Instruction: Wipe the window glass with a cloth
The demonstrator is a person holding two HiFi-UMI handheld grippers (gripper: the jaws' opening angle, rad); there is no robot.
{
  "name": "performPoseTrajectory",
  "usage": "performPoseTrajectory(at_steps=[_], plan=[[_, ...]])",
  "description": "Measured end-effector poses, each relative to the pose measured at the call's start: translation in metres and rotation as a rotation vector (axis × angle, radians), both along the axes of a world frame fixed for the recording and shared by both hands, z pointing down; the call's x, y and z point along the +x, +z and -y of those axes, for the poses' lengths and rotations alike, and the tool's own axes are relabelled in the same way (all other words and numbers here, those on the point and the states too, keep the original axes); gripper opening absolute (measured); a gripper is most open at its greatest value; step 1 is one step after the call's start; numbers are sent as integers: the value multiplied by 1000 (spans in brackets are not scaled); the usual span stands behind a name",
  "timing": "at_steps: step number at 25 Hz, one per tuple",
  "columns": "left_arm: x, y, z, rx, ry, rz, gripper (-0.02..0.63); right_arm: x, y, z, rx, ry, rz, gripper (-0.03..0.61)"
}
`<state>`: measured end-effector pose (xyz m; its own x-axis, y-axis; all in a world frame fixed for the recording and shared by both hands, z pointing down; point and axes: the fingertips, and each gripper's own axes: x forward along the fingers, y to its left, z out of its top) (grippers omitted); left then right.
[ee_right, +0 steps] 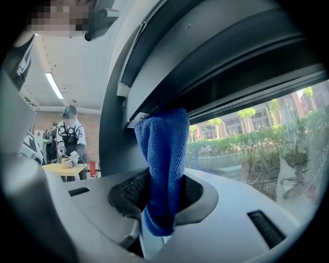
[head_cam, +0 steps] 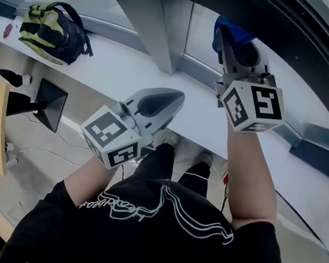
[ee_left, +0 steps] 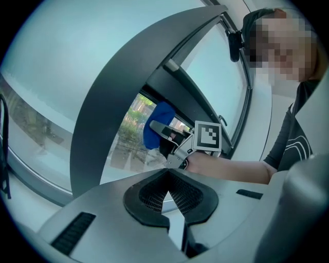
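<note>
Head view: we see the right gripper up at 1 o'clock, arm stretched out, w/ the blue cloth bunched at its tip. It is up by the window glass, just right of the grey frame post. The left gripper sits at centre, over the white sill, well apart from the pane. A yellow-black backpack lies on the sill at 10 o'clock. Jaw state isn't readable from up here

Left gripper view: our own jaws are drawn together at the tips, nothing btw them. Past them, at 12 o'clock, the right gripper shows side-on w/ its marker cube. The cloth is a blue lump on its far side, toward the glass, an outside look the head view doesn't give as plainly

Right gripper view: only here do we see the grip itself. The jaws are clamped on the cloth, which stands as a folded strip. Its lower end pokes out at 6 o'clock & its upper end reaches 12 o'clock by the dark frame edge. Glass fills 3 o'clock, w/ trees & buildings outside. At 9 o'clock, far back in the room, another person stands at a table; neither other view shows that. Whether the cloth presses the pane, we can't tell from this view
</note>
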<state>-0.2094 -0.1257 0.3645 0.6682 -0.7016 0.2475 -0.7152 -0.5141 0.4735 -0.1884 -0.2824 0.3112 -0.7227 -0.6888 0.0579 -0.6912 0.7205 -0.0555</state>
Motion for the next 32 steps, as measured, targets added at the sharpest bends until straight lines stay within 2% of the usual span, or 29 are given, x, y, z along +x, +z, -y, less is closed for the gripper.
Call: performPoseTrajectory(at_steps=[10,32], plan=[[75,4,-1,-8,48,33,5,99,6,-2,-4,75,5,93],[291,0,8,15,158,83,5,339,16,-7,1,190,24,94]])
